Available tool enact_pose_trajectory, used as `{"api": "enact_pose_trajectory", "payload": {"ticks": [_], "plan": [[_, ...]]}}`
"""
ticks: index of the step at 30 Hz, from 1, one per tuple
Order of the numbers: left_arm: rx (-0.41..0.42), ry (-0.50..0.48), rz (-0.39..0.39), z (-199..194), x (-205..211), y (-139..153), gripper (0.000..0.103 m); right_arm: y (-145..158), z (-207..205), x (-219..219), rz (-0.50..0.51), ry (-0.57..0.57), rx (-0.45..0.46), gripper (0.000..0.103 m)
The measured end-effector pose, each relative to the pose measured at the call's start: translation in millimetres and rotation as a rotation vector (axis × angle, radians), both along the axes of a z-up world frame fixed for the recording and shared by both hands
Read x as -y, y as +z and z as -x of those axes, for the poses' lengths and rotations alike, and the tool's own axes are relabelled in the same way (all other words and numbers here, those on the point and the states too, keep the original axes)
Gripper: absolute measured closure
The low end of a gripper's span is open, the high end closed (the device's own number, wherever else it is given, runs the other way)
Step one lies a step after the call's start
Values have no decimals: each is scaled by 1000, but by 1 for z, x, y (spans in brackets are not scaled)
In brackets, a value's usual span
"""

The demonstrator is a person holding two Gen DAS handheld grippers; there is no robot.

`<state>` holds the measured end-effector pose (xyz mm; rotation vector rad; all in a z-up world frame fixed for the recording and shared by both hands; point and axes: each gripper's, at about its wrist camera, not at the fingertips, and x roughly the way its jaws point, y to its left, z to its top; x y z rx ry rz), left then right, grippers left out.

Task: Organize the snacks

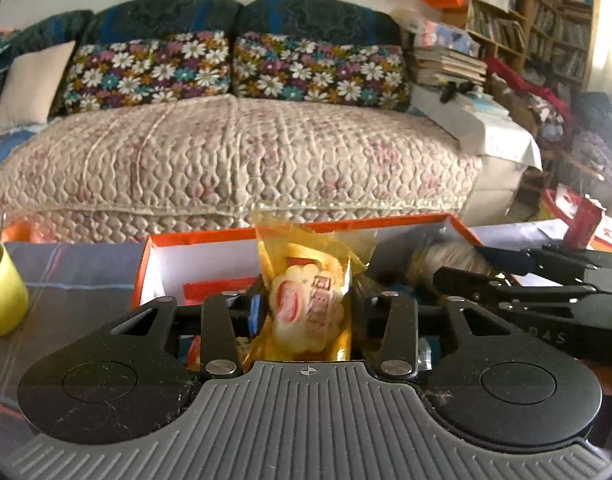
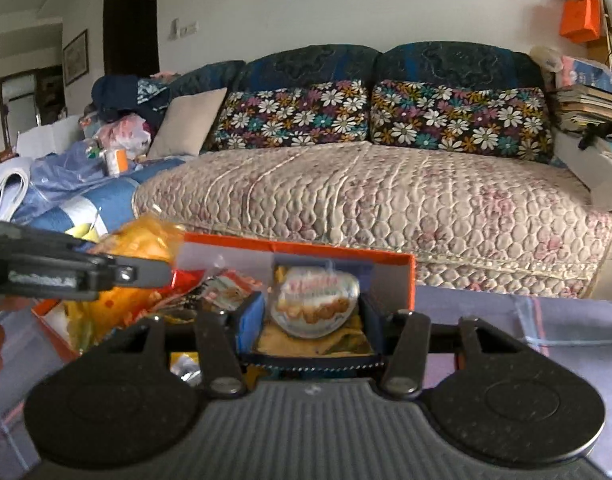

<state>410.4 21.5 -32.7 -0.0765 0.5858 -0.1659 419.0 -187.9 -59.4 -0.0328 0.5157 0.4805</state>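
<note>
- Snack packets are seen in both wrist views: a yellow crinkled film packet with a round pale biscuit printed on it [image 1: 307, 304] stands upright between the fingers of the left gripper [image 1: 306, 312], in front of the orange cardboard box with a white lining [image 1: 162, 264].
- Left fingers [image 1: 253, 312] are pressed on the yellow packet's lower sides, so it is pinched.
- A clear-and-silver film packet of brown biscuits [image 2: 315, 302] sits between the fingers of the right gripper [image 2: 311, 316], over the right end of the orange box; whether the blue pads [image 2: 252, 322] press it cannot be told.
- Both packets are judged light, soft and slippery, with brittle contents; a hold on the sealed edge or across the narrow sides with light pressure is advised.
- A yellow-green cup [image 1: 2, 288] stands at the far left on the checked tablecloth [image 1: 78, 272], well apart from the box.
- Loose red and orange wrappers [image 2: 178, 292] fill the left part of the box and may obstruct placement.
- Each gripper reaches into the other's view, so collision between them is judged possible.
- A sofa with a quilted pale cover [image 1: 234, 160] stands behind the table.
</note>
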Motion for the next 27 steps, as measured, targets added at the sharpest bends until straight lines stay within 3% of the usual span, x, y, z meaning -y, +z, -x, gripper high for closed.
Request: {"api": "enact_pose_trajectory", "payload": {"ticks": [2,5,7,9,11,14,17,21,27], "plan": [[15,17,-2,5,-4,-1,57,6,5,1,-22,-5,18,35],[76,31,-19,30,-7,12,49,27,30,11,-62,-12,82,24],[101,31,-29,54,-7,20,41,39,53,23,-93,-31,122,8],[114,18,-39,83,-5,20,32,43,83,42,-122,-44,134,9],[90,-5,-38,111,-1,11,32,34,111,62,-141,-86,107,9],[-18,-55,-34,139,20,-21,32,5,147,96,-200,-201,29,9],[-111,-76,-66,149,49,-49,36,-20,154,128,-294,-288,-88,8],[-85,-111,-127,148,86,-53,47,-26,160,146,-259,-329,-88,8],[-47,-287,-307,118,130,-54,44,-27,161,162,-369,-329,-131,8]]}}
